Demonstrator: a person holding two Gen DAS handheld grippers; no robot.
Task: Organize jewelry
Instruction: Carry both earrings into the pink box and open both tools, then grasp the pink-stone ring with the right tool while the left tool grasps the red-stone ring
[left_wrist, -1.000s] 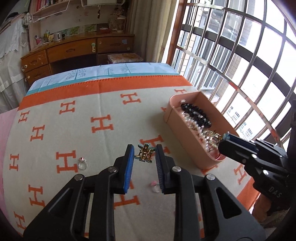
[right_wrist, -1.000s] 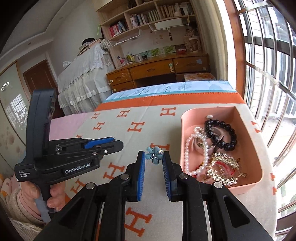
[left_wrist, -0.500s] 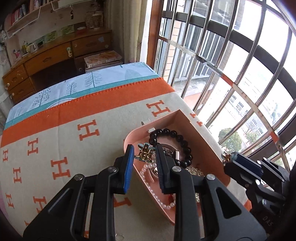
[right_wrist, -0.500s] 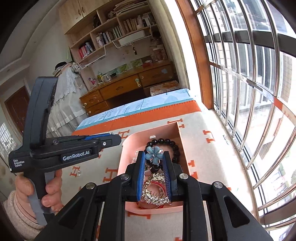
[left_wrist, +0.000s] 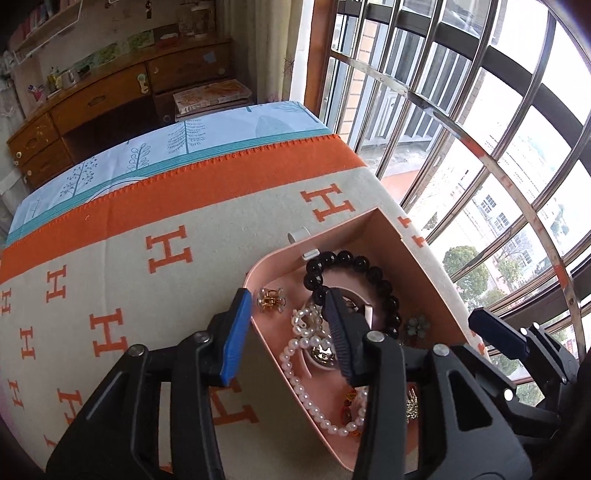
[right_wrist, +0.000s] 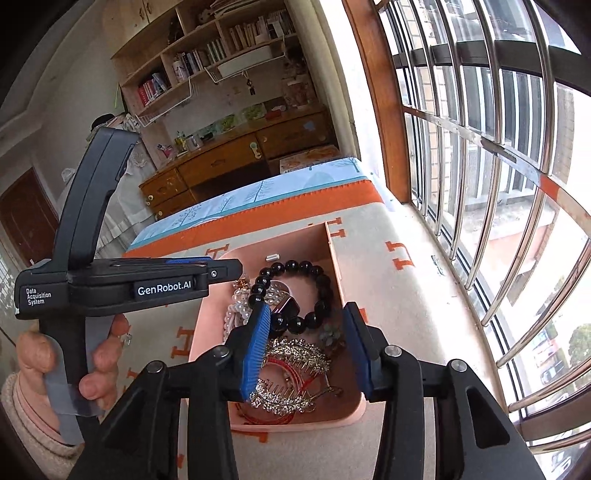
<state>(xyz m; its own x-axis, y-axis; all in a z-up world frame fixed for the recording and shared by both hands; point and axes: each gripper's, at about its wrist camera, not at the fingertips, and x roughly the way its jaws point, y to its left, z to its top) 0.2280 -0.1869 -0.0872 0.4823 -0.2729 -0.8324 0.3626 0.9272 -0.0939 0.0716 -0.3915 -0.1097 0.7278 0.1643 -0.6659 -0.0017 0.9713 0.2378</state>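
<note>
A pink tray (left_wrist: 424, 258) (right_wrist: 338, 258) sits on the blanket near the window. It holds a black bead bracelet (left_wrist: 354, 262) (right_wrist: 295, 267), a pearl strand (left_wrist: 295, 365), a rhinestone hair comb (right_wrist: 291, 358), a small gold claw clip (left_wrist: 271, 299) and a pale blue flower clip (left_wrist: 417, 326) (right_wrist: 330, 334). My left gripper (left_wrist: 284, 328) is open and empty above the tray's left rim. My right gripper (right_wrist: 304, 347) is open and empty above the tray's near part.
The tray rests on a cream blanket with orange H marks (left_wrist: 147, 258) over a bed. A barred window (left_wrist: 480, 110) (right_wrist: 498, 147) runs along the right. A wooden desk (left_wrist: 110, 96) and bookshelves (right_wrist: 221, 40) stand at the back.
Both grippers opened. The gold claw clip dropped from the left gripper into the tray, and the blue flower clip dropped from the right gripper into the tray.
</note>
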